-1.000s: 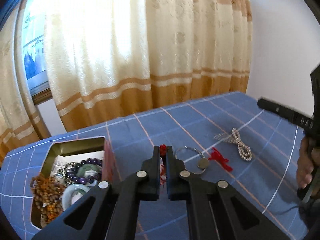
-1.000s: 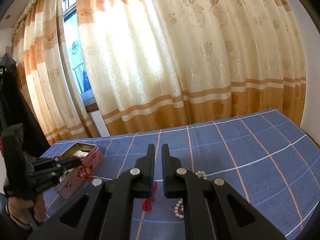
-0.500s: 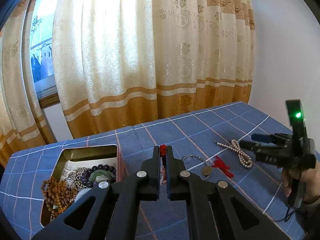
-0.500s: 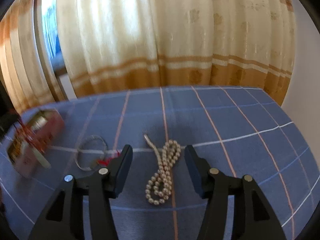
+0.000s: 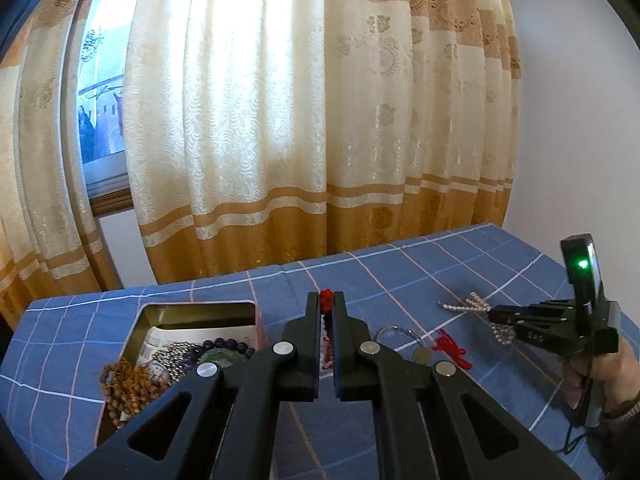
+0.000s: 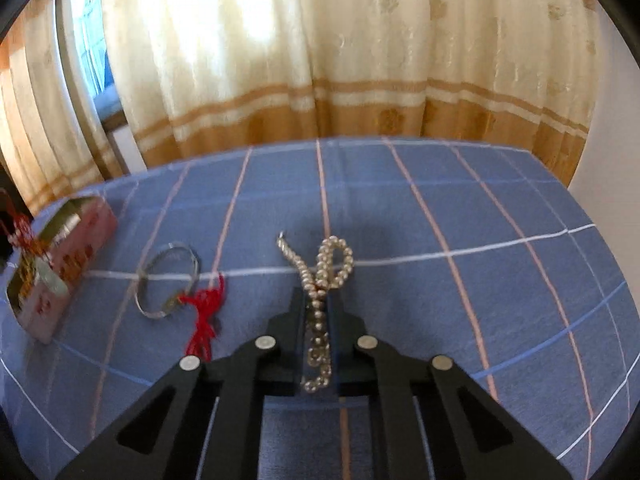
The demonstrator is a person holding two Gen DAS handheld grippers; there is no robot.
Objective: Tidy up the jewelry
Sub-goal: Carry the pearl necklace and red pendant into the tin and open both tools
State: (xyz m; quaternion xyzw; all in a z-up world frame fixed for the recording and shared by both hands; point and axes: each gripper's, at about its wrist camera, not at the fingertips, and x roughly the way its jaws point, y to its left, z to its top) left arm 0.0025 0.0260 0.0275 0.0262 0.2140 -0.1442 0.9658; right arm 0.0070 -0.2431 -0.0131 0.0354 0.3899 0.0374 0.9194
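Note:
My left gripper is shut on a red tasselled cord and holds it above the table, beside the open tin box that holds several bead bracelets. My right gripper is down on the table, its jaws closed around a pearl necklace that lies on the cloth; it also shows in the left wrist view. A silver bangle with a red tassel lies left of the pearls.
The table wears a blue checked cloth. The pink-sided tin stands at its left end. Curtains hang behind the far edge, with a white wall on the right.
My right gripper opened, came down over the pearl necklace and closed on it. My left gripper stayed shut on the red cord and rose slightly.

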